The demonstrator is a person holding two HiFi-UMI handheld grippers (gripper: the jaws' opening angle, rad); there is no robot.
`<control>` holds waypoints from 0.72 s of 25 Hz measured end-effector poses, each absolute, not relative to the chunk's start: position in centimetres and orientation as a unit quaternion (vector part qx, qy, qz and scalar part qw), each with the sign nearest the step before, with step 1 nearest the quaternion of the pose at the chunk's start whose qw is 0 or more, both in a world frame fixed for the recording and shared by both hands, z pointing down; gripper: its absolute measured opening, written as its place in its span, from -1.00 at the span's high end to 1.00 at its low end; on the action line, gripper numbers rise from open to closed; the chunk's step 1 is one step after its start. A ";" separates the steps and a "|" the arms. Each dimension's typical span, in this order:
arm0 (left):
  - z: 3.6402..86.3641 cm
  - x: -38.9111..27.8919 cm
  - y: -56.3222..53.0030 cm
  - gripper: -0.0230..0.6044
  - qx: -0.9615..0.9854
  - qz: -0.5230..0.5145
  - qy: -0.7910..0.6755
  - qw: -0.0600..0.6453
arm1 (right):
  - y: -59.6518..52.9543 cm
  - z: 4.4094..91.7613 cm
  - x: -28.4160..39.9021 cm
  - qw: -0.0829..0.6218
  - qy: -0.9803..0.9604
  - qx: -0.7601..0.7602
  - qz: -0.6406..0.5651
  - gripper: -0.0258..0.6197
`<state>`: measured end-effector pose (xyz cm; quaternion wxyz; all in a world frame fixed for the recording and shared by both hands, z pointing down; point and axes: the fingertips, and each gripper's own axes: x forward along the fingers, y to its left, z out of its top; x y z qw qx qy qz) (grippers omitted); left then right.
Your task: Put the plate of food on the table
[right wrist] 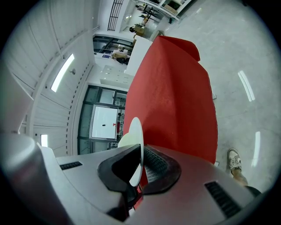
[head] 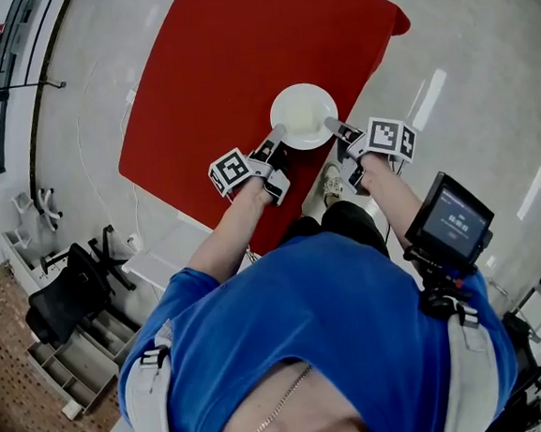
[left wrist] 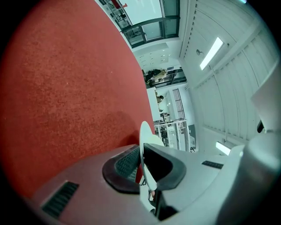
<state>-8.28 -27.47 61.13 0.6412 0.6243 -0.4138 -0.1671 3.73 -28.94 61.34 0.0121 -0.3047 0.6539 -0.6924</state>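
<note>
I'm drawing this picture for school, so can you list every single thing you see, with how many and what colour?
plate: one, white, over the table's near edge, pinched on two sides.
table: one, covered in red, in front of the person.
floor: one, pale grey, all around the table.
office chair: one, black, on the floor at left.
rack: one, grey, lower left by the chair.
screen: one, black with a lit display, at the person's right shoulder.
shirt: one, blue, on the person.
shoe: one, white, on the floor beside the table.
left tool: one, grey with a black-and-white marker cube, shut on the plate's left rim.
right tool: one, same look, shut on the plate's right rim.
</note>
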 end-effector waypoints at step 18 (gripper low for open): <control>61.2 -8.2 -27.5 0.84 0.601 -0.153 -0.433 0.655 | -29.0 61.7 3.8 -0.001 0.645 -0.295 -0.705 0.88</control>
